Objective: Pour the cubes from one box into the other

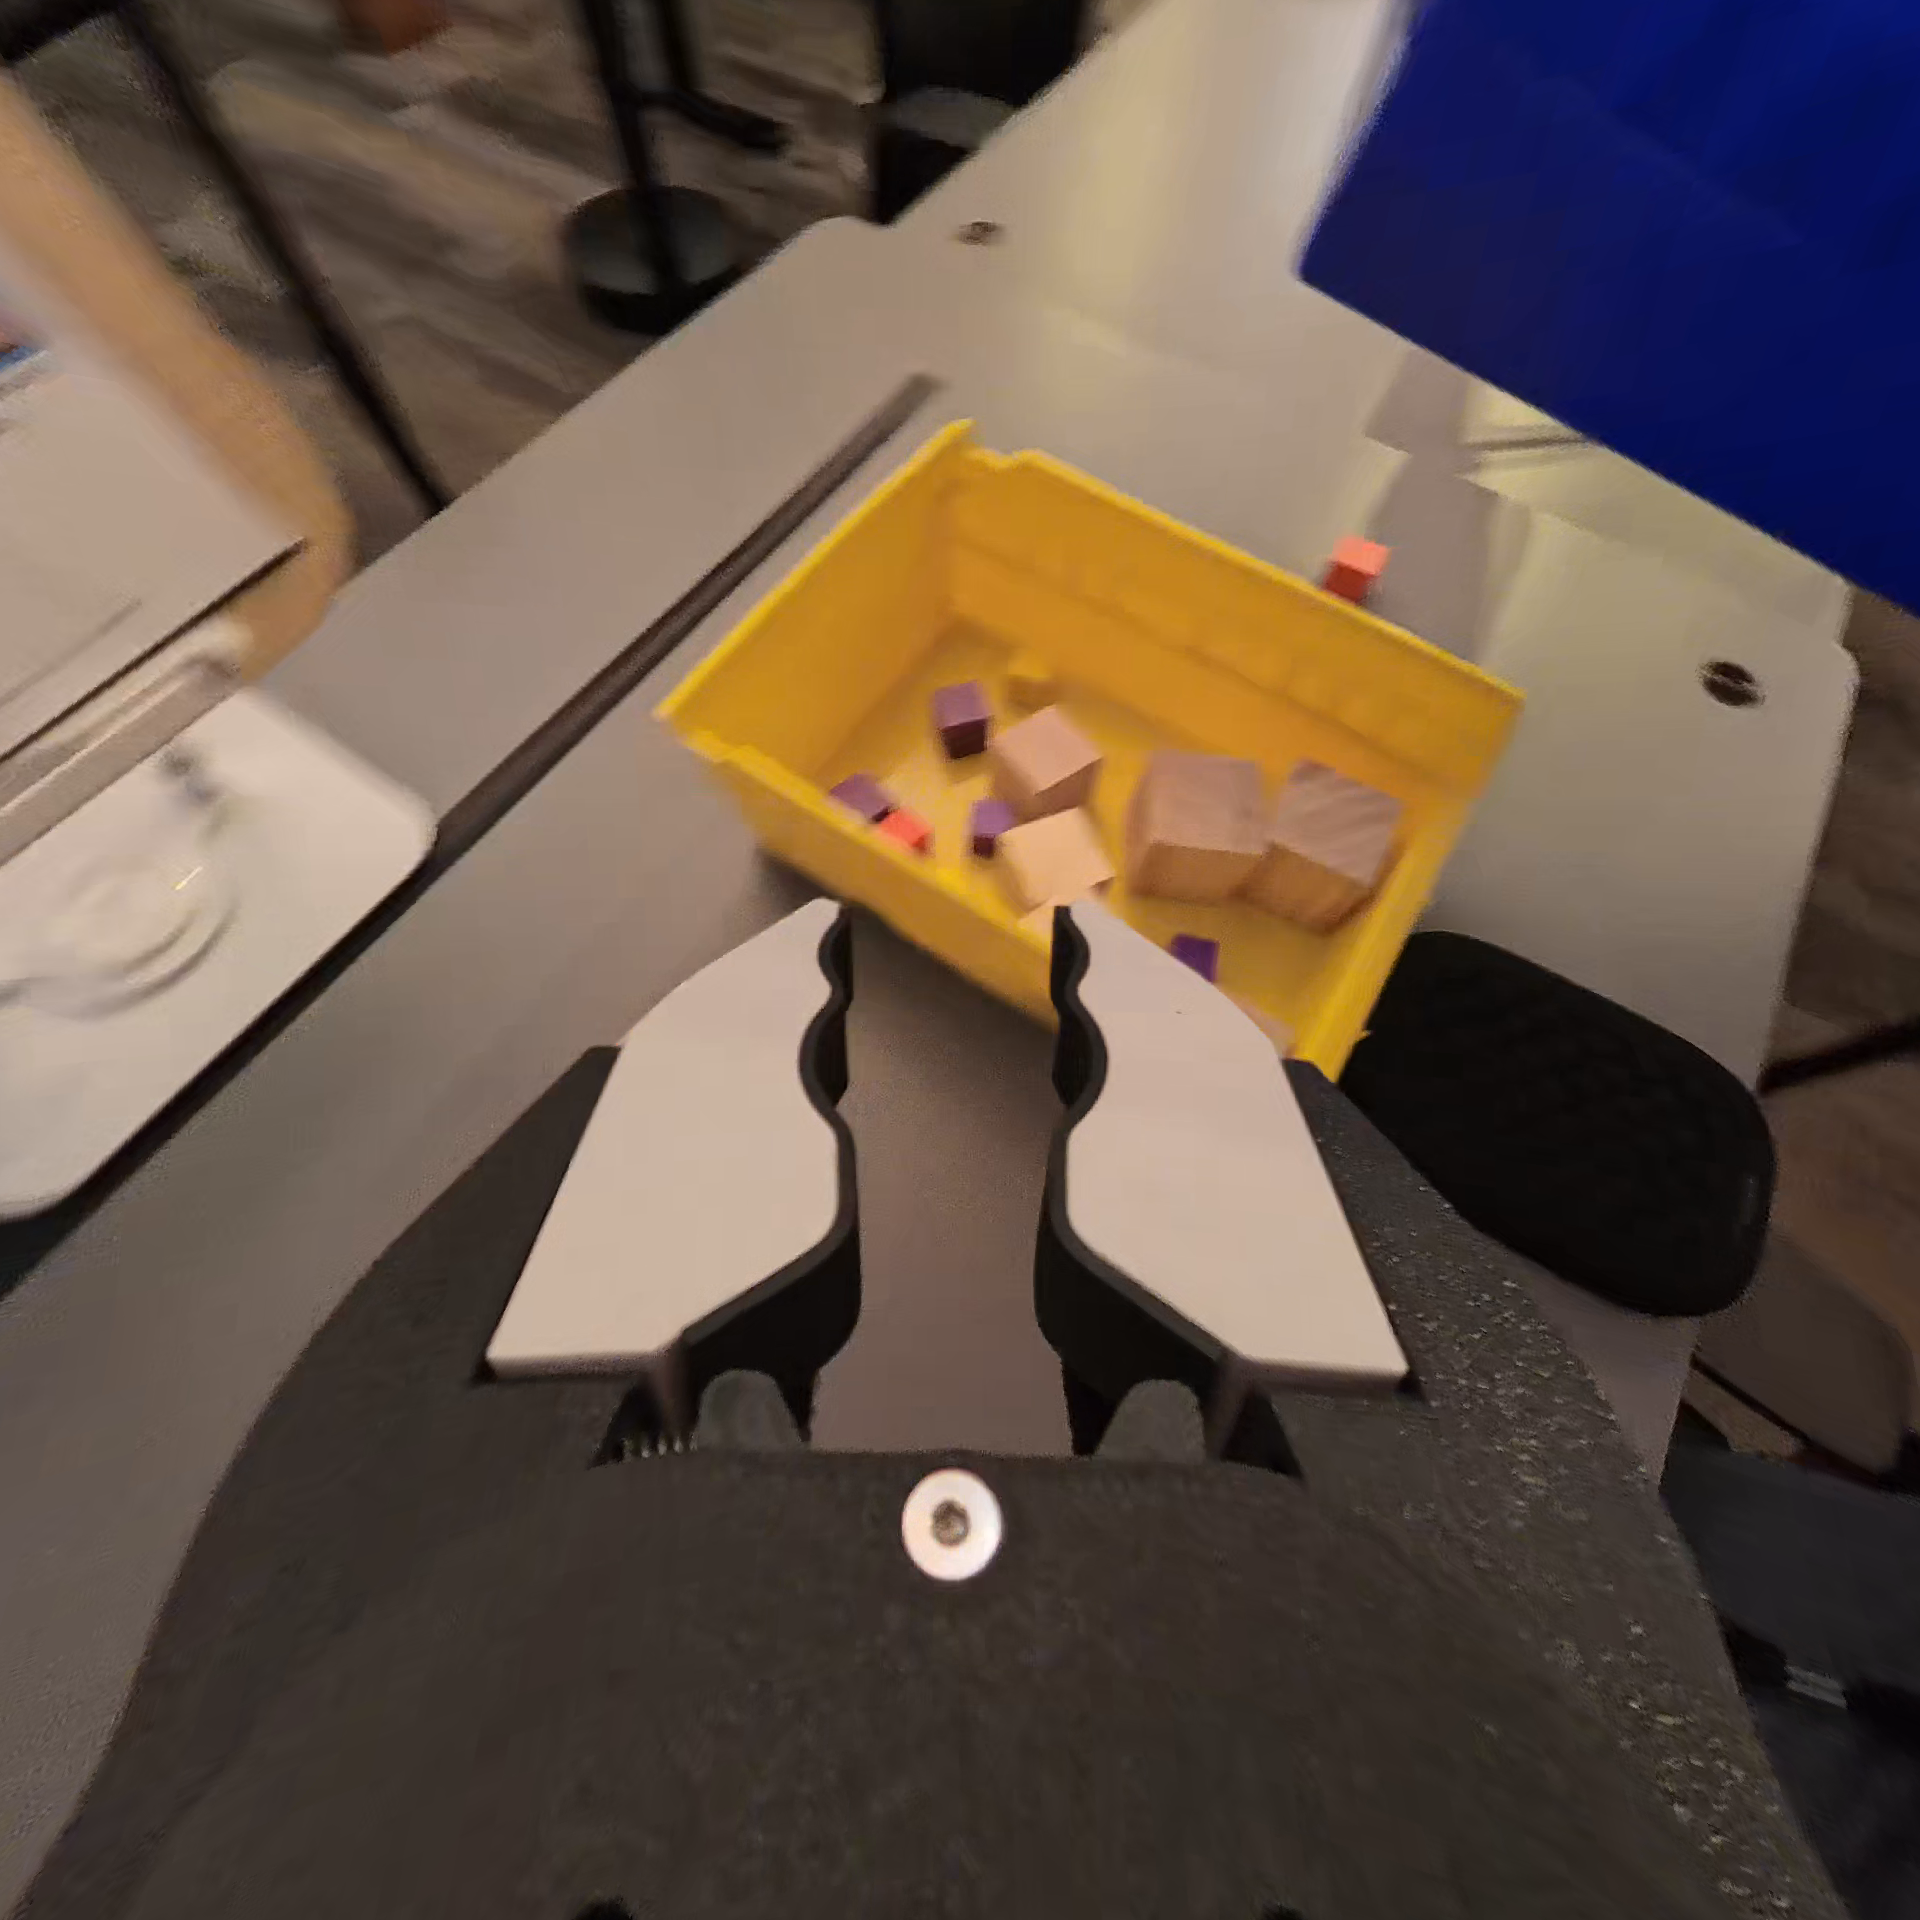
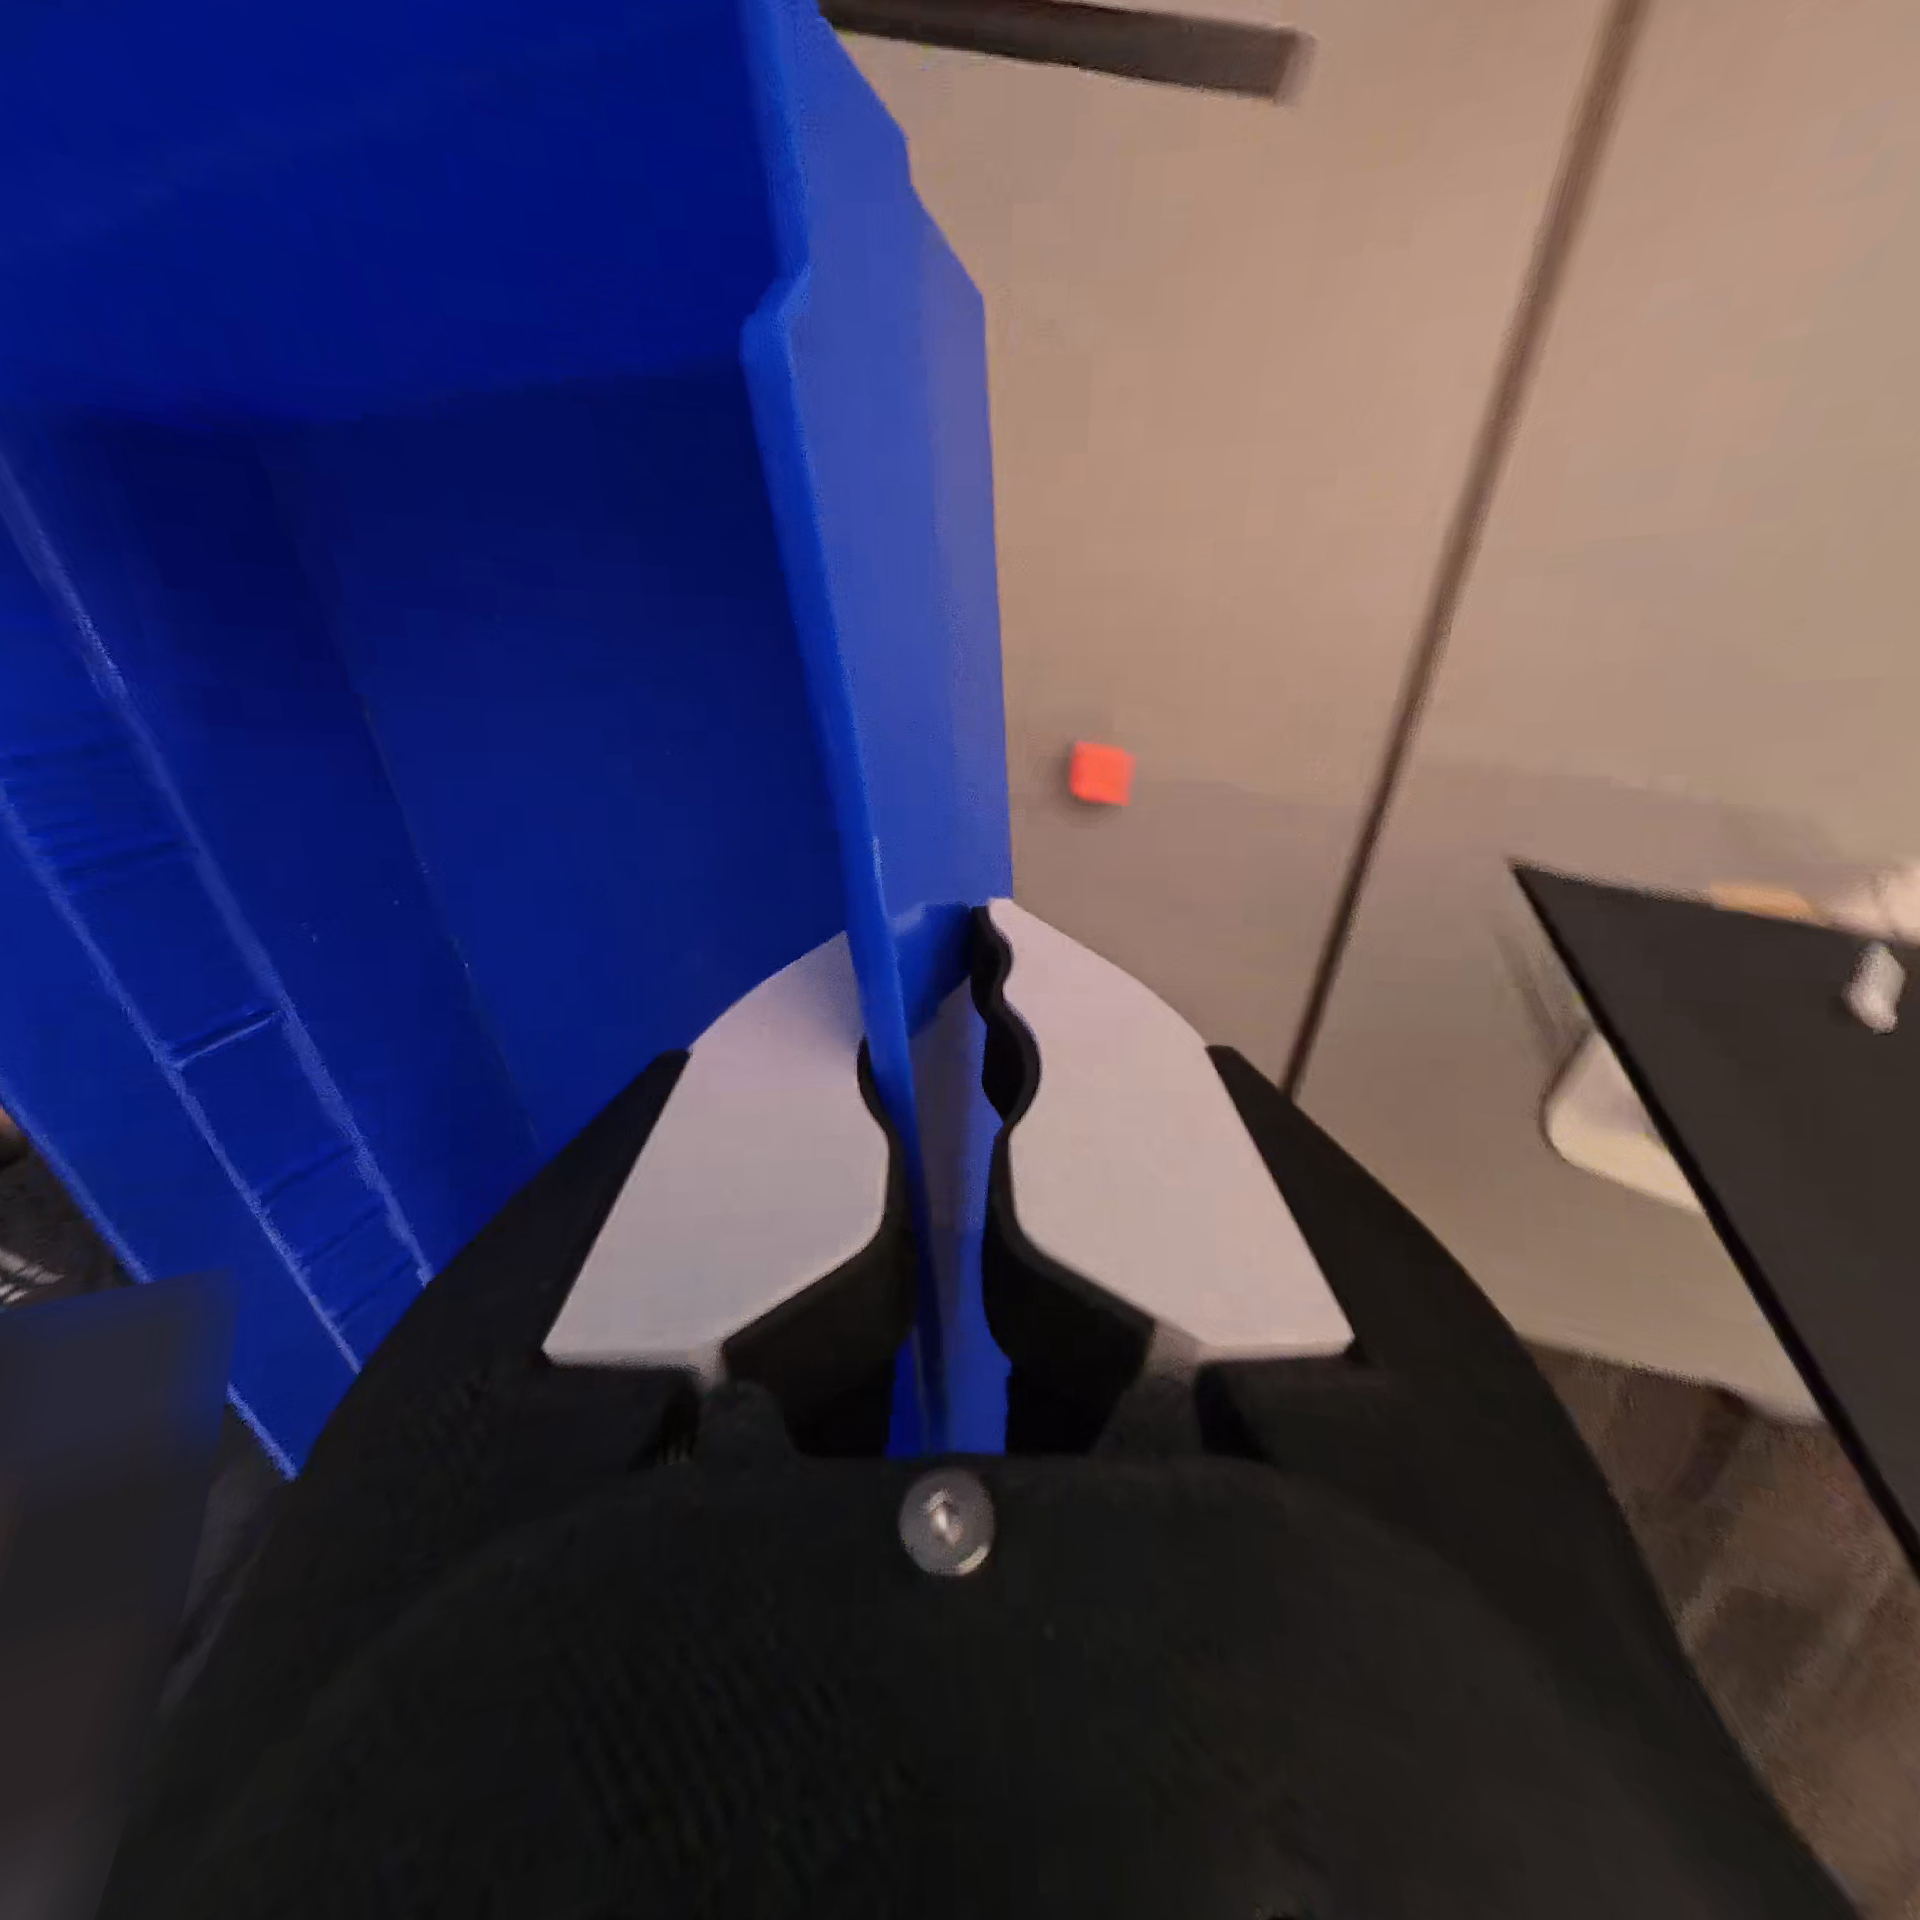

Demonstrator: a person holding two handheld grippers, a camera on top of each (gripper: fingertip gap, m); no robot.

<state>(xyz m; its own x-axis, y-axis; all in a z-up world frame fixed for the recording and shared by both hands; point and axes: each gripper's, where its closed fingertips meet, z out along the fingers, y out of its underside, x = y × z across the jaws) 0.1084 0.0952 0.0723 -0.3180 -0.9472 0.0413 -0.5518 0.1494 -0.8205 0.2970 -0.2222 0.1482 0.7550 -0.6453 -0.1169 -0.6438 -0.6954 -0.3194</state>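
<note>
A yellow box (image 1: 862,644) stands on the grey table, holding several wooden cubes (image 1: 1195,836) and small purple and red cubes. My left gripper (image 1: 951,920) is open and empty, its tips just short of the box's near wall. My right gripper (image 2: 925,977) is shut on the side wall of a blue box (image 2: 468,623), held up in the air and tilted; no cubes show inside it. The blue box also shows at the top right of the left wrist view (image 1: 1642,239). One red cube (image 1: 1356,568) lies on the table beyond the yellow box; it also shows in the right wrist view (image 2: 1099,772).
A black rounded pad (image 1: 1558,1122) lies right of the yellow box. A white tray with a clear glass dish (image 1: 125,914) sits at the left. A dark groove (image 1: 727,582) runs across the table. A black surface (image 2: 1766,1091) lies right of my right gripper.
</note>
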